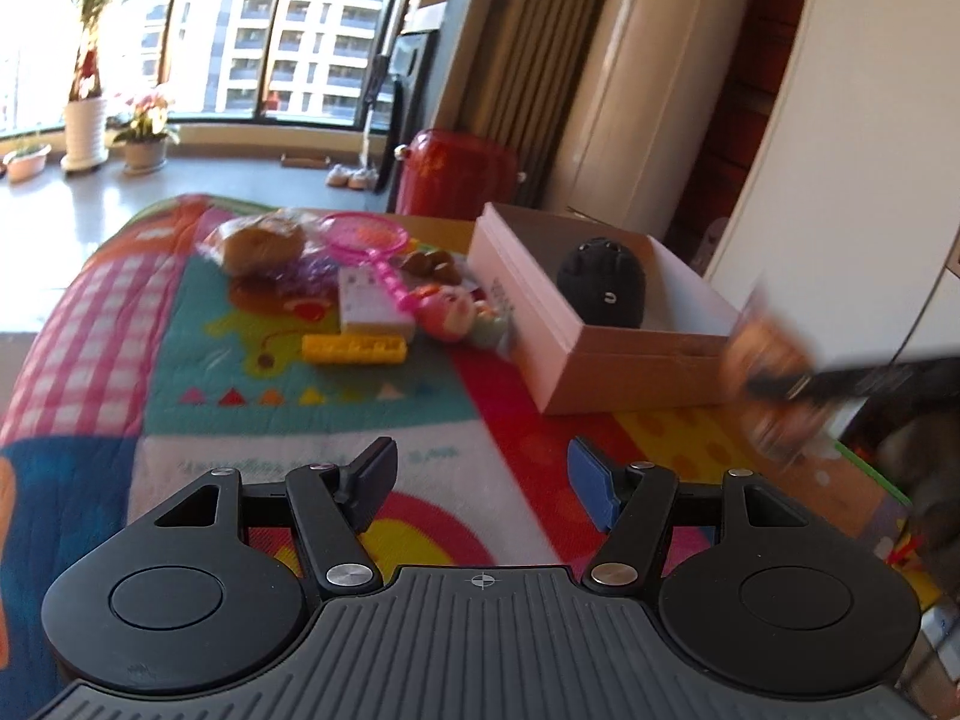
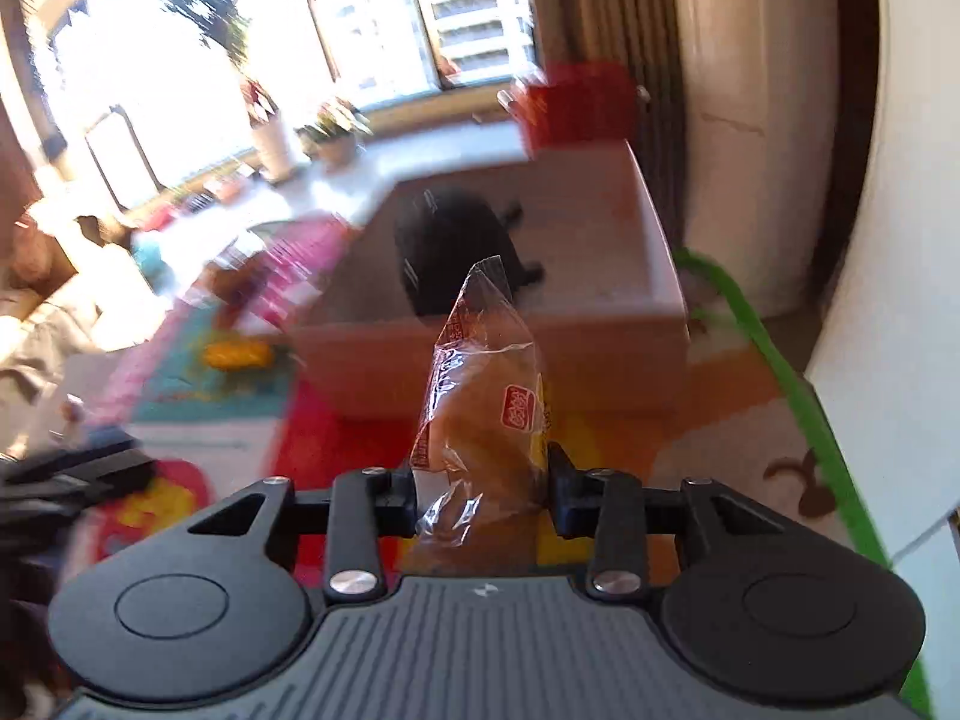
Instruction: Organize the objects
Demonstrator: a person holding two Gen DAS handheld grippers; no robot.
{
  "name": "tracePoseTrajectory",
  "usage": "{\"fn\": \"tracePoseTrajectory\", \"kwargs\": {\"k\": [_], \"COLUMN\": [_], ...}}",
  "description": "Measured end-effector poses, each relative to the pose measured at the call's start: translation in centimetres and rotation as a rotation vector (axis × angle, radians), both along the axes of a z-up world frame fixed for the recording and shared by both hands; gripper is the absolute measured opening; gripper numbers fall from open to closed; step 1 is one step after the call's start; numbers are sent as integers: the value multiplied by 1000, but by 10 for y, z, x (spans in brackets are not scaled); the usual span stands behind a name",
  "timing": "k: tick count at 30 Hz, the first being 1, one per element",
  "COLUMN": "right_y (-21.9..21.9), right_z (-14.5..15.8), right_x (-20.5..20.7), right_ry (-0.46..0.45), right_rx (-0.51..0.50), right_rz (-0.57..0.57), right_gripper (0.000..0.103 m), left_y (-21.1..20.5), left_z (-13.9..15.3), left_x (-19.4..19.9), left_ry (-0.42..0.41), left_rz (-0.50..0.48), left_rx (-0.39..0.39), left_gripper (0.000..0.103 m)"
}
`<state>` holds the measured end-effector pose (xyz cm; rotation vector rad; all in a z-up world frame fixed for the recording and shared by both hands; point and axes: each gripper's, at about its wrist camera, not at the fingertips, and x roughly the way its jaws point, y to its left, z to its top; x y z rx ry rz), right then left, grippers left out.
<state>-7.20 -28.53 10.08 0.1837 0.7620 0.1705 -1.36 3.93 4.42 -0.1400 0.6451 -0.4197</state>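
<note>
A pink cardboard box (image 1: 540, 312) lies open on a colourful play mat, with a black round object (image 1: 602, 282) inside. Left of it lies a pile: a bagged bun (image 1: 264, 246), a pink toy net (image 1: 366, 237), a yellow block (image 1: 354, 349), a pink doll (image 1: 450, 312). My left gripper (image 1: 480, 474) is open and empty above the mat, in front of the box. My right gripper (image 2: 483, 480) is shut on a wrapped bread packet (image 2: 480, 408), held in front of the box (image 2: 660, 276). It shows blurred in the left wrist view (image 1: 774, 372).
A red bin (image 1: 456, 171) stands behind the mat. A white cabinet (image 1: 870, 150) and a beige unit (image 1: 648, 90) stand at the right. Potted plants (image 1: 144, 132) stand by the window. The mat's green edge (image 2: 780, 372) runs along the right.
</note>
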Motion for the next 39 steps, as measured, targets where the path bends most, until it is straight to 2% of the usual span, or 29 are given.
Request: {"fn": "tracePoseTrajectory", "kwargs": {"k": [3,6,8,9,10,12,15,20,22,26,29,31,33,36,39], "right_y": [0,1,4,6,8,13,26,51,57,61,59,57,55,56,57], "right_z": [46,79,88,89,86,77,53,6,-10,-38,-49,-53,-56,-61,-64], "right_x": [4,29,56,67,74,78,64,22,9,-5,-3,0,2,5,7], "right_ry": [-110,-203,-225,-227,-233,-227,-217,-233,-222,-184,-137,-108,-98,-74,-60], "right_rx": [-2,-70,-144,-163,-175,-177,-171,-264,-280,-293,-267,-231,-209,-197,-200], "right_rz": [14,-18,-30,-39,-51,-36,14,80,107,127,113,108,112,121,112], "right_gripper": [37,39,65,86,90,90,100,103,103,103,103,103,103,103,103], "left_y": [6,8,8,8,8,12,17,13,11,8,-5,-16,-29,-36,-29], "left_z": [-4,-5,-5,-5,-6,-7,-7,-1,-2,-8,-18,-22,-26,-34,-37], "left_x": [1,1,0,0,0,3,16,54,74,105,120,121,122,128,127], "left_ry": [12,12,6,5,4,8,16,-34,-19,12,47,27,7,7,9], "left_rz": [14,21,28,33,40,54,76,62,72,125,130,120,121,174,187], "left_rx": [-13,-14,3,15,30,49,53,119,147,79,84,113,170,252,232], "left_gripper": [68,68,68,68,68,68,68,68,68,68,69,69,69,68,67]}}
